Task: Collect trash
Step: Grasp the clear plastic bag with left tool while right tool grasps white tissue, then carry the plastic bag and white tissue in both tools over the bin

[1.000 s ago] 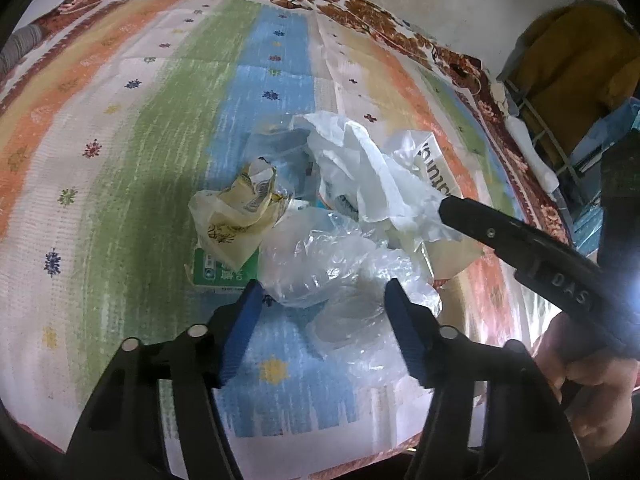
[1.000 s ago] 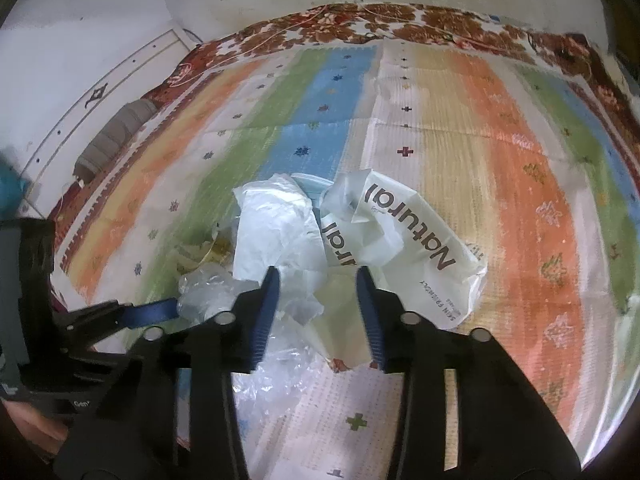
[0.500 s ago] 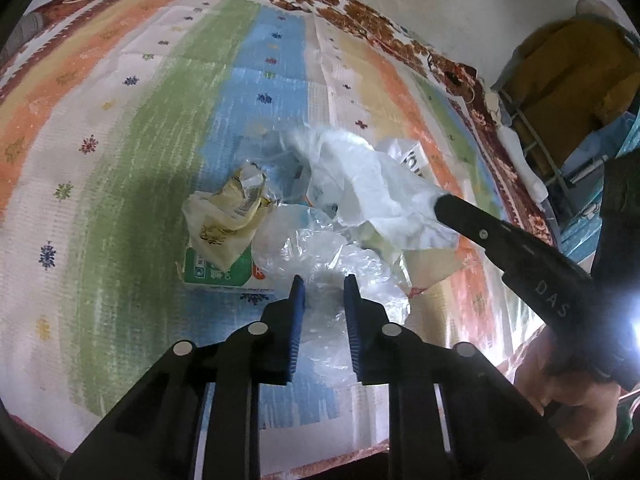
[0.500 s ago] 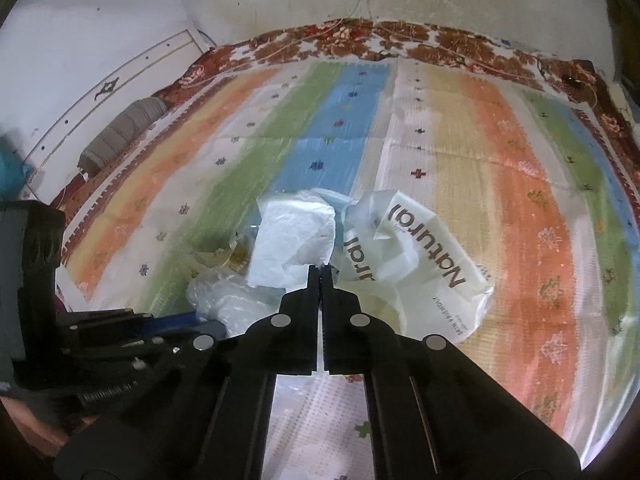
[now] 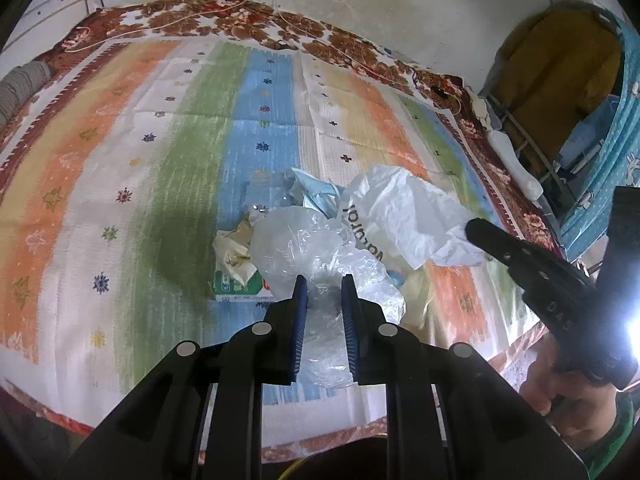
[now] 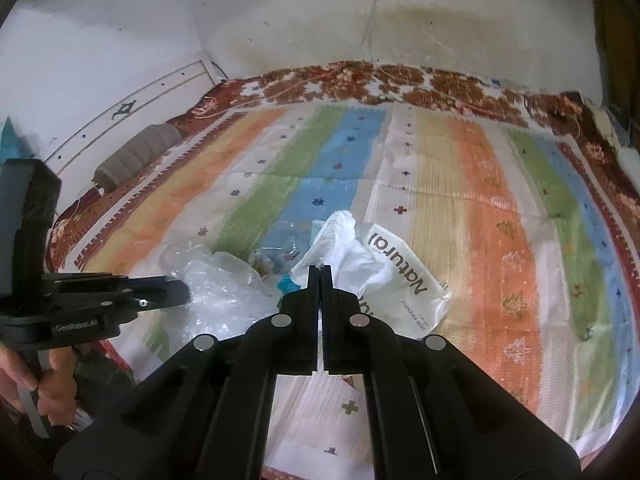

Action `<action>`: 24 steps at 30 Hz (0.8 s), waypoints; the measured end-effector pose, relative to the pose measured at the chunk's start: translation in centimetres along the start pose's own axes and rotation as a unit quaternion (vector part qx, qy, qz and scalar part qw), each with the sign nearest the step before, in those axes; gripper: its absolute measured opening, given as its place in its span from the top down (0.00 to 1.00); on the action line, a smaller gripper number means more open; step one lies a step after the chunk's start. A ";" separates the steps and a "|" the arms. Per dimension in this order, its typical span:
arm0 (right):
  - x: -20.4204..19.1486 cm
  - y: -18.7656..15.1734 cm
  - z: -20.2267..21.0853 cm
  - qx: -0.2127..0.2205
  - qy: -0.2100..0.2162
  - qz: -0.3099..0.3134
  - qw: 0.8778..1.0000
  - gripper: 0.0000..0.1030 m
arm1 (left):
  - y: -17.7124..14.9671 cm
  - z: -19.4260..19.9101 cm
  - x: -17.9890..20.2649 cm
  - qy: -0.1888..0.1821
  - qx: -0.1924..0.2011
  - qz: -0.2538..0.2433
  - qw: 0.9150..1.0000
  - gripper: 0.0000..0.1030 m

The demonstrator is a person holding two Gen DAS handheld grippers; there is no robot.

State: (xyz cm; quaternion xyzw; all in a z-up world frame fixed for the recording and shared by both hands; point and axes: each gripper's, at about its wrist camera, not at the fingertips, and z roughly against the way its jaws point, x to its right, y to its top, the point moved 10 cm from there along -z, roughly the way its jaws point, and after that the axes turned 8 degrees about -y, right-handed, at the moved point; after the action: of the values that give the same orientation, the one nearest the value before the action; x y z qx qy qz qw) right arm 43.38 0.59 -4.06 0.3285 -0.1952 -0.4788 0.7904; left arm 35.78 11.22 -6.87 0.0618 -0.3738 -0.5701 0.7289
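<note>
A pile of trash lies on a striped bed cover [image 5: 180, 168]. My left gripper [image 5: 323, 280] is shut on a clear plastic bag [image 5: 296, 240], which hangs lifted off the cover. My right gripper [image 6: 319, 269] is shut on the edge of a white "Natural" carrier bag [image 6: 360, 256], raised with it; that gripper [image 5: 474, 228] also shows at the right of the left wrist view, pinching the white bag [image 5: 408, 216]. Below lie a crumpled yellowish wrapper [image 5: 234, 250], a green-and-white carton [image 5: 236, 286] and a light blue bag [image 5: 314, 194].
The cover's front edge [image 5: 120, 412] runs just below the grippers. A grey bolster [image 6: 136, 156] lies at the left side by the wall. A chair with brown cloth [image 5: 560, 64] and blue fabric [image 5: 608, 160] stand to the right. A hand [image 5: 572, 396] holds the right gripper.
Both grippers went from open to shut, left on the clear bag and right on the white bag. Both then rose, pulling the bags up off the pile.
</note>
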 end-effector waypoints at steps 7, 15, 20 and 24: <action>-0.7 0.2 4.6 0.036 0.005 0.015 0.999 1.00 | -0.7 3.0 1.4 0.022 0.018 -0.011 1.000 0.84; -1.3 -1.2 8.7 0.053 0.016 0.009 0.998 1.00 | -1.4 6.1 2.5 0.019 0.042 -0.007 0.999 0.84; -1.8 -2.5 11.2 0.066 0.002 0.023 0.998 1.00 | -2.6 7.2 2.9 0.015 0.049 0.000 0.999 0.84; -2.1 -3.9 12.6 0.068 0.005 0.018 0.998 1.00 | -3.7 8.6 3.9 0.001 0.063 0.002 0.998 0.84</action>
State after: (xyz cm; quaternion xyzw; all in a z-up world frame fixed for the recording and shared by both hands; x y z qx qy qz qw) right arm 32.12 -3.04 2.15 0.3800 -0.2295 -0.4486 0.7757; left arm 27.87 9.42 -0.83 0.1078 -0.4084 -0.5440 0.7250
